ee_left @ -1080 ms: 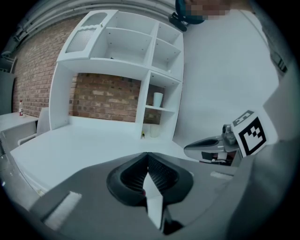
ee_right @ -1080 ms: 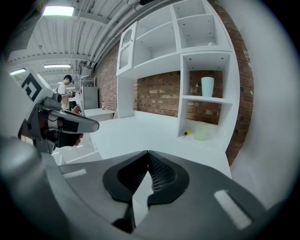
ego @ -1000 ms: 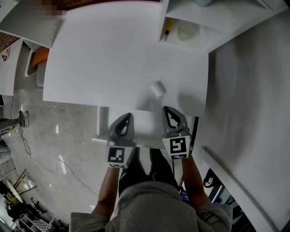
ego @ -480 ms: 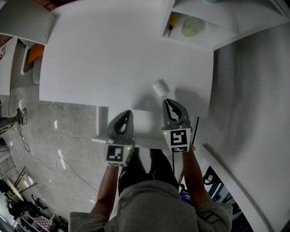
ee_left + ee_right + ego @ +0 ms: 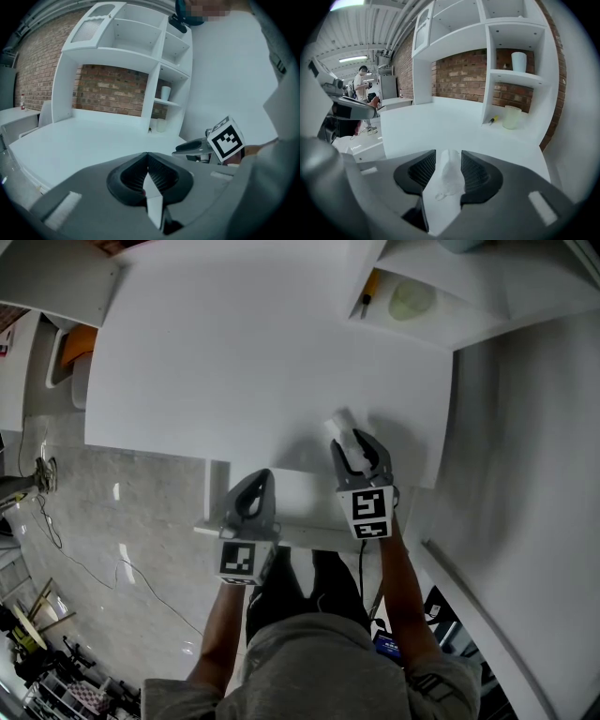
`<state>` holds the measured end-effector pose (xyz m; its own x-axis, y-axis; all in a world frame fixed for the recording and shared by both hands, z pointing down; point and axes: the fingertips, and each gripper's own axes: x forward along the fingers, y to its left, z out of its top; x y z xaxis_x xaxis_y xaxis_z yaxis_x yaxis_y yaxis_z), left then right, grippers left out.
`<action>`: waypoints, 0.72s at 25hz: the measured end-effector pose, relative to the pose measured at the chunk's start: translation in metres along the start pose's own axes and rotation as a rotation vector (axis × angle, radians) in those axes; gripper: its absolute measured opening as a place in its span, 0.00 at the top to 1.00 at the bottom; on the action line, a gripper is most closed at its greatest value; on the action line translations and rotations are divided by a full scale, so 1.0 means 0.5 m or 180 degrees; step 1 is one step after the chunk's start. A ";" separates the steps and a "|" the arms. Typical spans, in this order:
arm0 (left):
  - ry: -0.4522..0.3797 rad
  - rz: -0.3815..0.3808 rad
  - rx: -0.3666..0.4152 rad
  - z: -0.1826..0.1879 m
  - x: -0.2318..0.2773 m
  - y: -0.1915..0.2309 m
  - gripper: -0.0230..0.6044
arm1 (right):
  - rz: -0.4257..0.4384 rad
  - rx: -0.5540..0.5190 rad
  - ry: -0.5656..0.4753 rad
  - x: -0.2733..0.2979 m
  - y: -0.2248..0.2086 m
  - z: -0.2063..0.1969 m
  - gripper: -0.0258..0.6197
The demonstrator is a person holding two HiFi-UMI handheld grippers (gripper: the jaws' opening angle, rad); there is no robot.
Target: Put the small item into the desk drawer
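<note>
The right claw [image 5: 354,440] has just been opening; its jaws now stand apart astride the small item [image 5: 449,178]. The left claw [image 5: 147,157] is closed on nothing. On the desk [image 5: 234,352] the item lies at five o'clock, near the edge. Centre it, then close gently, since it looks white, crumpled and soft.

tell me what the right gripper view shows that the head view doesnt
Only the right gripper view: the right gripper's jaws, which have just been opening, stand apart with the small item between them. It also shows a distant standing person and a ceiling light.
Only the head view: the holder's forearms and a cable on the floor.
Both: the white desk, the yellow-handled tool and the pale cup.
</note>
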<state>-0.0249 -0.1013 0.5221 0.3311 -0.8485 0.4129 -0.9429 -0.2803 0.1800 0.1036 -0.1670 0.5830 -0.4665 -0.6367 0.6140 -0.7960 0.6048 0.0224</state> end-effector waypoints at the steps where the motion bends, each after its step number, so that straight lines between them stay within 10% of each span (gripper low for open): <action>1: 0.0006 0.0011 -0.0015 0.000 0.000 0.002 0.94 | 0.0011 0.0009 0.0024 0.005 0.000 -0.003 0.69; 18: 0.0065 0.0065 -0.0062 -0.022 -0.004 0.034 0.94 | 0.0007 0.0018 0.0298 0.067 0.001 -0.056 0.60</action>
<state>-0.0412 -0.0994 0.5339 0.3127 -0.8444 0.4349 -0.9486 -0.2541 0.1887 0.0985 -0.1746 0.6256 -0.4303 -0.5878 0.6851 -0.7974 0.6032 0.0166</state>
